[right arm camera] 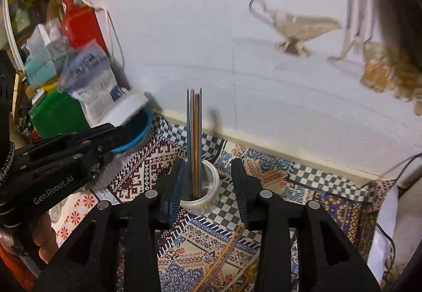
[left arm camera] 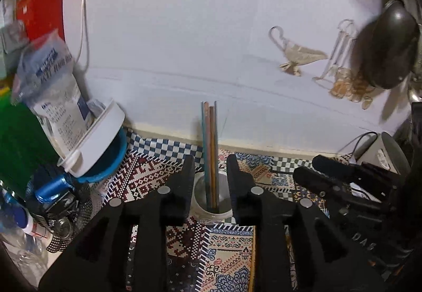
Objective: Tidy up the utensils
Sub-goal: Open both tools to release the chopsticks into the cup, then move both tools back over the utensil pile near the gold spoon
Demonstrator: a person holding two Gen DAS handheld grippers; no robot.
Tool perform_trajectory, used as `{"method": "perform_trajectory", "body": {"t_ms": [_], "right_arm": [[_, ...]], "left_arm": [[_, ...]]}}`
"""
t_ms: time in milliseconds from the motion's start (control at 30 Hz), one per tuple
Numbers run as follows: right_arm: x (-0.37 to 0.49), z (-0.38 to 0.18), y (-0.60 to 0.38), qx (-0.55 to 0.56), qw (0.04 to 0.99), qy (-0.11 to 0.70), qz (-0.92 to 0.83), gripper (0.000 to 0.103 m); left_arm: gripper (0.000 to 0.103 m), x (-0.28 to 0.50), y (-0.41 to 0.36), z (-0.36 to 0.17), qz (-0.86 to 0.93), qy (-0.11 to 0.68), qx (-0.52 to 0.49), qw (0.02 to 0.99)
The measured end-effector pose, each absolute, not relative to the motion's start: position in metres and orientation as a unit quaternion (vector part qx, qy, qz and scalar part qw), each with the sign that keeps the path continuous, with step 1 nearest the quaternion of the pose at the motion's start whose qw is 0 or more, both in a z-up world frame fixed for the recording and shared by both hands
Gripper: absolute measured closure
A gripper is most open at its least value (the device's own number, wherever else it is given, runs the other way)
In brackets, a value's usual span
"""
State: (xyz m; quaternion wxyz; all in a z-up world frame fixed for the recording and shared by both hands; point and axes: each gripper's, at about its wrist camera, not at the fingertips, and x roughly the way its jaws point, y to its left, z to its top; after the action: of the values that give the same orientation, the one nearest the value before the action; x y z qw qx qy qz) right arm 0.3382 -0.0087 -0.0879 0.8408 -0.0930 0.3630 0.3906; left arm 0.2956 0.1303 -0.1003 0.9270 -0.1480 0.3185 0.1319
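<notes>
A clear jar (left arm camera: 211, 210) stands on the patterned cloth (left arm camera: 147, 175) and holds several thin coloured sticks (left arm camera: 210, 139) upright. My left gripper (left arm camera: 210, 162) hovers just in front of the jar, open, with nothing pressed between its pads. In the right wrist view the same jar (right arm camera: 211, 186) and sticks (right arm camera: 194, 128) sit just beyond my right gripper (right arm camera: 208, 164), which is open and empty too. Loose sticks (right arm camera: 224, 260) lie on the cloth under the right gripper. Each gripper shows in the other view: the right (left arm camera: 311, 168), the left (right arm camera: 116, 133), held by a hand (right arm camera: 44, 239).
At the left a white tub (left arm camera: 100, 139) with a plastic packet leans on a blue bowl (left arm camera: 116, 160), beside a green container (left arm camera: 21, 144) and a red bag (left arm camera: 39, 9). A white appliance (left arm camera: 382, 152) with a cable stands at the right. The wall (left arm camera: 184, 41) is close behind.
</notes>
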Motion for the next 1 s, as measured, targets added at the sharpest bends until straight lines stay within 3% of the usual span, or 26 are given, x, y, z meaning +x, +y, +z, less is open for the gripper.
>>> {"method": "perform_trajectory", "body": {"t_ms": [167, 433, 700, 1000], "right_arm": [[0.325, -0.073, -0.037, -0.081, 0.858, 0.341, 0.375, 0.067], [0.311, -0.075, -0.093, -0.063, 0.881, 0.347, 0.316, 0.064], [0.313, -0.109, -0.149, -0.047, 0.880, 0.401, 0.249, 0.063], [0.315, -0.184, -0.175, -0.058, 0.848, 0.490, 0.192, 0.063]], "left_arm": [[0.069, 0.281, 0.112, -0.087, 0.111, 0.308, -0.136, 0.935], [0.063, 0.272, 0.074, -0.098, 0.074, 0.327, -0.113, 0.935], [0.062, 0.281, 0.042, -0.143, 0.038, 0.385, -0.111, 0.915], [0.062, 0.293, 0.014, -0.203, 0.013, 0.456, -0.106, 0.883]]}}
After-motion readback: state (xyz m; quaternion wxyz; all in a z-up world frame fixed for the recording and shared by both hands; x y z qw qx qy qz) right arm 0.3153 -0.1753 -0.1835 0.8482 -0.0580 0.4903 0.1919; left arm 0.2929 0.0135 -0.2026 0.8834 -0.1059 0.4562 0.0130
